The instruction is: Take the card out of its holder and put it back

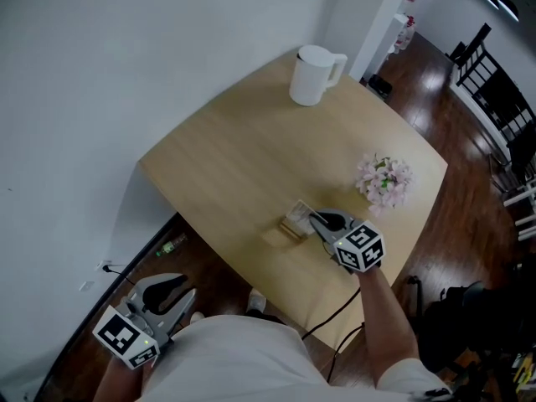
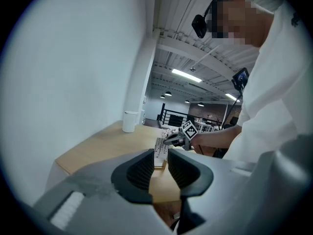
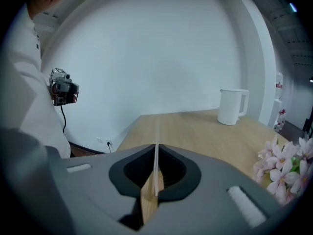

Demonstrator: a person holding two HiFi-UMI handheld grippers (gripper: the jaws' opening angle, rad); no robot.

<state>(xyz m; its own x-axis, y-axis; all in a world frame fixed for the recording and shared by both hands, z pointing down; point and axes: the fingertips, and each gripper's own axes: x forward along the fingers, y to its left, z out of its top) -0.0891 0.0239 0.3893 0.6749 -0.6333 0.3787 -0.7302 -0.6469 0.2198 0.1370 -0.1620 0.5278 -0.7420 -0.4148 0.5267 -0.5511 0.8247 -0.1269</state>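
A pale printed card point(image 1: 296, 216) stands upright in a small wooden holder point(image 1: 285, 231) near the table's front edge. My right gripper point(image 1: 314, 219) is shut on the card's right side. In the right gripper view the card point(image 3: 156, 151) shows edge-on as a thin white line pinched between the dark pads, with the wooden holder point(image 3: 146, 199) below it. My left gripper point(image 1: 172, 296) hangs off the table at the lower left, near my body, open with nothing in it. From the left gripper view point(image 2: 159, 168) the card point(image 2: 160, 148) shows far off through the gap.
A white jug point(image 1: 314, 75) stands at the far corner of the wooden table point(image 1: 226, 157). A bunch of pink flowers point(image 1: 383, 181) lies just right of the right gripper. A white wall runs along the left. Dark chairs point(image 1: 502, 99) stand at the far right.
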